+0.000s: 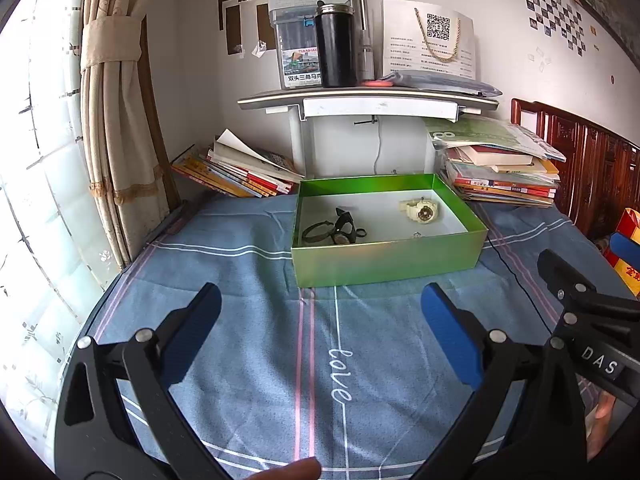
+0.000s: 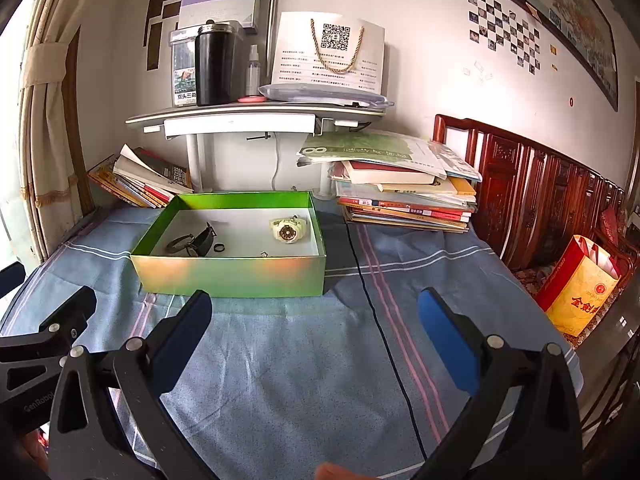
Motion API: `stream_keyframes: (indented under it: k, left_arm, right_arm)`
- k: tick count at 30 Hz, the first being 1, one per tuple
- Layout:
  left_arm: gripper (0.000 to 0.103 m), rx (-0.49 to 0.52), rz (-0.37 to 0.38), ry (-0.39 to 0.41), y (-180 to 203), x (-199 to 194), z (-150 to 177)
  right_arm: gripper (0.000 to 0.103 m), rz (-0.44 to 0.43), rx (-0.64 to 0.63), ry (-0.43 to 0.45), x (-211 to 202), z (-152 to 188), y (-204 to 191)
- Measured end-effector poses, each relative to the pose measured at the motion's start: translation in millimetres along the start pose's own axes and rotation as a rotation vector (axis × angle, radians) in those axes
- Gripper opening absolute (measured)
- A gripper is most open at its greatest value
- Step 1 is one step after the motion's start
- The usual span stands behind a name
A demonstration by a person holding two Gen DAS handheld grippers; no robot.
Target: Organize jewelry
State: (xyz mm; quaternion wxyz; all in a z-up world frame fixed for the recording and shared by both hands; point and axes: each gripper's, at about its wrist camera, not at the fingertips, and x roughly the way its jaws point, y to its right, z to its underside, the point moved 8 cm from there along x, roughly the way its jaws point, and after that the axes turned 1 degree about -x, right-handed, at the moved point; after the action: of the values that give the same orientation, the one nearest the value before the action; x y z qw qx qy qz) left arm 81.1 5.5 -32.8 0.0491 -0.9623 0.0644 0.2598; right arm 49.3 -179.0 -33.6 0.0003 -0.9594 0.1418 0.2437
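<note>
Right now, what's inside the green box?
Inside the shallow green cardboard box: a cream wristwatch, a black wristwatch, a small dark ring and a tiny metallic piece. The front wall hides the nearest strip of floor.

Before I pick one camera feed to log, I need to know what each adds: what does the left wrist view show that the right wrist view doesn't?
Left wrist only: the word "love" stitched on the blue cloth.

Right wrist only: a red and yellow gift bag in full, beside the carved wooden bench.

Both: the green box holding a cream watch, a black watch and a small ring. Each view shows its own gripper open, left and right.
</note>
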Motion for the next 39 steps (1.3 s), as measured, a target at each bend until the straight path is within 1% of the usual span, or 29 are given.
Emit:
stream_keyframes:
  k: [32,39]
  left_arm:
    - [0.099,0.017,-0.012,0.003,3.1,-2.1,1.5]
    - [0.099,0.006,0.007,-0.028,2.8,2.4,4.1]
  right_arm:
    - [0.100,0.001,0.008,-0.011,0.4,3.5,2.5]
    - [0.100,-0.003,0.009,-0.021,3.4,5.2,2.1]
